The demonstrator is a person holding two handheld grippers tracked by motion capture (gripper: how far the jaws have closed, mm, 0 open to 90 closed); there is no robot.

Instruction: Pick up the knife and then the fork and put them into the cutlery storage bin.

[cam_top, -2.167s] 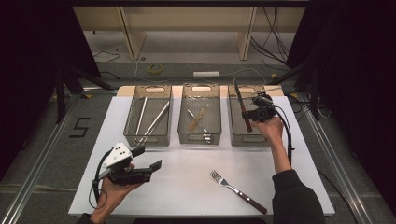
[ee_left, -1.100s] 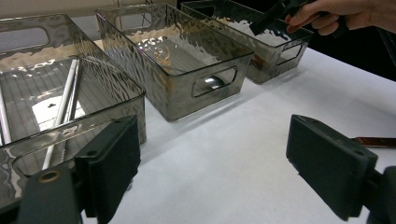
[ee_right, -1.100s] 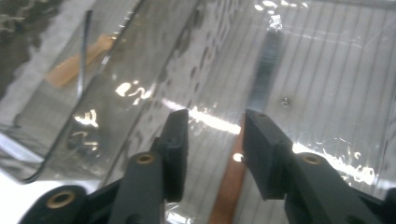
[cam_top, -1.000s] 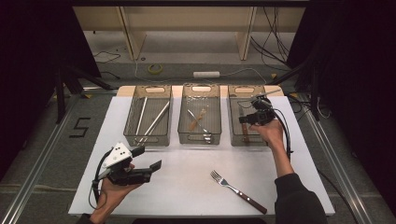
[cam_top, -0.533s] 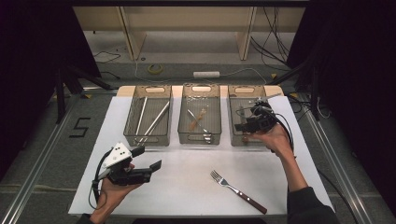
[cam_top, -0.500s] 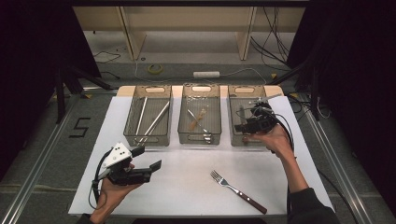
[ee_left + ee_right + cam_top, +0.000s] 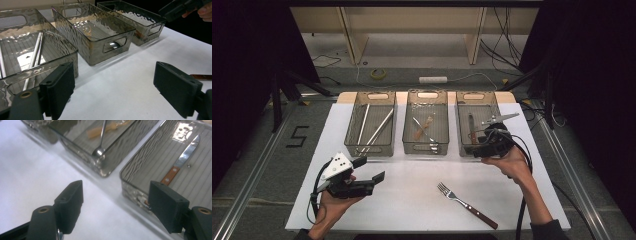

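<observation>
A knife [image 7: 185, 157] with a brown handle lies flat in the right-hand clear bin [image 7: 492, 107]; its handle [image 7: 471, 127] points toward the person. My right gripper [image 7: 479, 145] hovers over that bin's front edge. Its jaws have just been opening and stand open with nothing between them [image 7: 117, 192]. A fork [image 7: 466, 204] with a dark handle lies on the white table below it. My left gripper [image 7: 371, 169] is held open and empty over the table's front left, aimed at the bins [image 7: 113, 82].
The left bin [image 7: 356, 117] holds long metal rods [image 7: 377, 129]. The middle bin [image 7: 409, 120] holds spoons [image 7: 100, 151] and a wooden utensil [image 7: 424, 129]. The white table top [image 7: 412, 175] ends near the person; dark floor with cables lies beyond.
The right gripper lowered the upright knife into the right bin, let it go, and drew back toward the person with its jaws widening. The left gripper stayed put.
</observation>
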